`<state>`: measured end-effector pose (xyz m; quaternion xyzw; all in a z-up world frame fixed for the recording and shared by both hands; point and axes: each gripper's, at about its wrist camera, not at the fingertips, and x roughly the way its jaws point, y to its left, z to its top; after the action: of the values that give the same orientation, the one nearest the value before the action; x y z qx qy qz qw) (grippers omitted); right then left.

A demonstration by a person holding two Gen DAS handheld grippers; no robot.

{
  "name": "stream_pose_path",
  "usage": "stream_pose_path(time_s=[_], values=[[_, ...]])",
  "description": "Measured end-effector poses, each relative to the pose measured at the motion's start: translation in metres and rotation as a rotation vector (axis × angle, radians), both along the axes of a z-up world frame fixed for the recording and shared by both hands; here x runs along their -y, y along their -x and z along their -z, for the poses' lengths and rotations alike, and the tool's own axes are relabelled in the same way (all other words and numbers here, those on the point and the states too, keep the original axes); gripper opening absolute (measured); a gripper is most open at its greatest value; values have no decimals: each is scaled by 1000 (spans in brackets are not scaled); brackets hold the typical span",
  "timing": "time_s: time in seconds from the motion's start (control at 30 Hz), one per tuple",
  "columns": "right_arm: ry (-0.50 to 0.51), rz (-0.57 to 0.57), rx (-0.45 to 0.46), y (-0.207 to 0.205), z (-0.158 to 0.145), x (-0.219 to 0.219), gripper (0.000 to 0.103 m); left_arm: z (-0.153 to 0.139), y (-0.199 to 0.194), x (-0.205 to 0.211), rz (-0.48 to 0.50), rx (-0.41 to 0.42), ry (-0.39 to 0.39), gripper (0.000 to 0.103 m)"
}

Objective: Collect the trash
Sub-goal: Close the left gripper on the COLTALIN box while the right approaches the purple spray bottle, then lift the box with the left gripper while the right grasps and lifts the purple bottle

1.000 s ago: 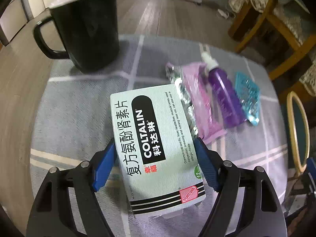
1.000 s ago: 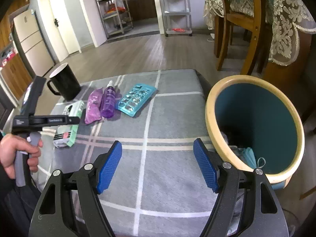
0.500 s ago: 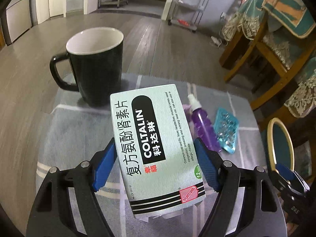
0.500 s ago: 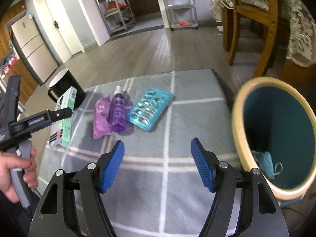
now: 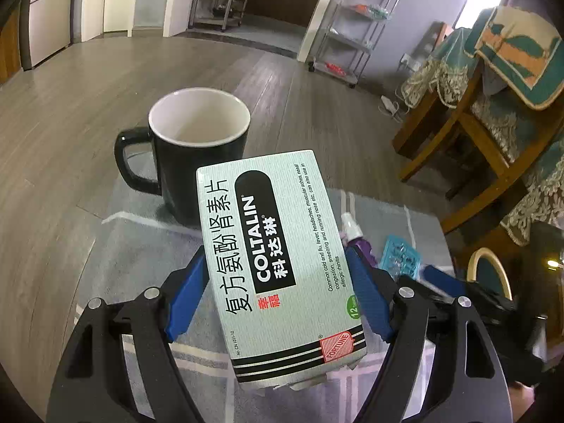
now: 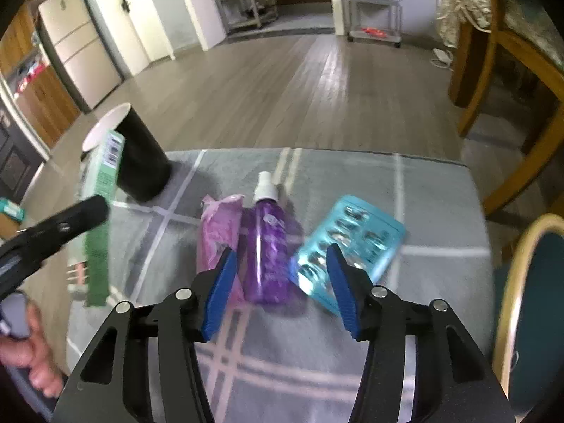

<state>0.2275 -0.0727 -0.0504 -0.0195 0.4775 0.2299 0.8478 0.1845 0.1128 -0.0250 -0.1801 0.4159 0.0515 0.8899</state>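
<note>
Pale green pill box [image 5: 278,264], one, clamped in my left tongs [image 5: 275,296] above the table [image 6: 423,211]. Right tongs [image 6: 282,292] half open, closing on nothing (one bottle [image 6: 266,243], one pouch [image 6: 218,232], one blister pack [image 6: 352,236], one mug [image 5: 190,148] below).

On the worktop [image 6: 423,211] three things lie side by side in the right wrist view: a pouch [image 6: 218,232] on the left, a spray bottle [image 6: 268,243] touching it in the middle, and a pill sheet [image 6: 352,239] to the right, tilted. A mug [image 6: 141,162] stands upright at the worktop's far left corner. A medicine box [image 5: 282,268] sits off the surface between the fingers [image 5: 187,292] of the left gripper [image 5: 278,296], in front of the mug. The right gripper [image 6: 278,289] is over the bottle's near end. A bin [image 6: 528,299] stands off the worktop's right edge; chairs [image 6: 511,70] stand behind it.
</note>
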Motion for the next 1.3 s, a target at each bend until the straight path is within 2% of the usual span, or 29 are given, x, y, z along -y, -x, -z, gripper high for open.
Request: stream_pose_path(time_s=[0.17, 0.33, 0.47, 0.63, 1.0, 1.3], values=[[59, -28, -41, -20, 17, -22, 47, -4, 0, 1, 12, 15, 1, 76], [75, -44, -77, -29, 32, -32, 43, -4, 0, -2, 10, 20, 24, 76], [93, -55, -98, -33, 43, -38, 35, -2, -1, -3, 16, 18, 35, 76], [79, -48, -96, -29, 44, -36, 34, 0, -1, -4, 31, 16, 30, 76], [-31, -18, -12, 9, 5, 4, 34, -4, -1, 6, 76, 25, 2, 76], [-57, 27, 33, 55, -17, 58, 34, -6, -1, 22, 132, 33, -14, 76]])
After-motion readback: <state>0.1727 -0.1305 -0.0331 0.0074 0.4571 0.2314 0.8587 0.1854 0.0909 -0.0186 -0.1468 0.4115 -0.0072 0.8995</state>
